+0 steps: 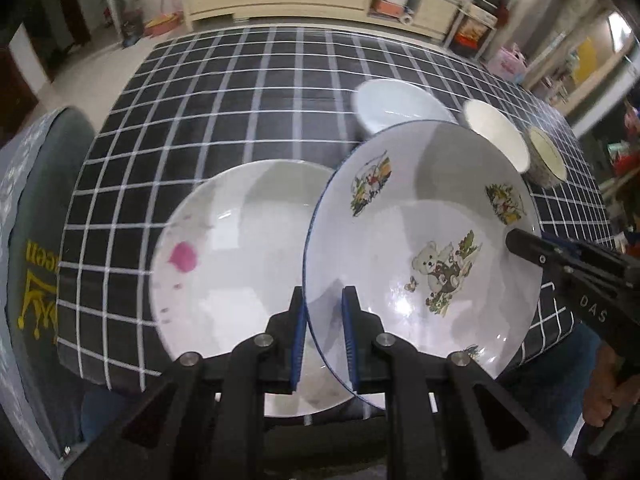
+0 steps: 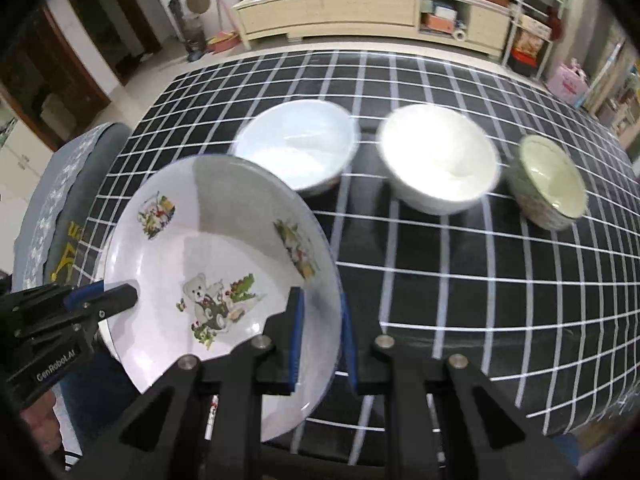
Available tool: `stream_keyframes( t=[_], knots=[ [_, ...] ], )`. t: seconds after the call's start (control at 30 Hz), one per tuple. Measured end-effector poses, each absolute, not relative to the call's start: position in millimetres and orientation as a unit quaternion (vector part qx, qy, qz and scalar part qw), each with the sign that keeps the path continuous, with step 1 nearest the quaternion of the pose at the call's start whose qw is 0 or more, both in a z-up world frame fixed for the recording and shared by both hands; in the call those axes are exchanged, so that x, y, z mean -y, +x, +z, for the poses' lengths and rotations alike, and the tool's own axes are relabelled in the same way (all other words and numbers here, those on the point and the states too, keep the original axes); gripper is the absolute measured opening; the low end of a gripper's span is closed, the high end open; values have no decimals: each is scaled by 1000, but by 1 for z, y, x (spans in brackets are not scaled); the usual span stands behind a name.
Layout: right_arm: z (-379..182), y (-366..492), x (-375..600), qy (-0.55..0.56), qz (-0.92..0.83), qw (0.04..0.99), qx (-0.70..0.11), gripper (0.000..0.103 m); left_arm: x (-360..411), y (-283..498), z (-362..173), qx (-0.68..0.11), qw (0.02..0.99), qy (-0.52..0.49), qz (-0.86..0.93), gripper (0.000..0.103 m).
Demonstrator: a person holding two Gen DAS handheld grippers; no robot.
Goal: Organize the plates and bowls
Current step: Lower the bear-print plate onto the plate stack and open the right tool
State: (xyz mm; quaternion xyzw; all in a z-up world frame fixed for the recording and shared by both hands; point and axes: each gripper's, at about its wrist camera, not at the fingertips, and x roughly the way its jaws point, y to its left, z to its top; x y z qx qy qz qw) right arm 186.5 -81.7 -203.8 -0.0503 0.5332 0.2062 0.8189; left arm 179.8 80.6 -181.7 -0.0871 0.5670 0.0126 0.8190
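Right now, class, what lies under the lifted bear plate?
Under the bear plate, held by both the left gripper and right gripper, sits the pink-marked plate on the checked tablecloth. Its right edge is covered.

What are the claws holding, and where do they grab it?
Both hold the bear plate by its rim. The left claw pinches the near-left edge, and the right claw pinches the opposite edge. It is tilted above the table.
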Motion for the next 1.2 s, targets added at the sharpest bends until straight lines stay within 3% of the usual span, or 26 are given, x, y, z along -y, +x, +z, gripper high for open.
stream_keyframes(
  t=[1.2],
  knots=[
    [-239,185,-10,-115,238,788,-556,22,-154,157,-212,-583,802,-102,80,15]
  ],
)
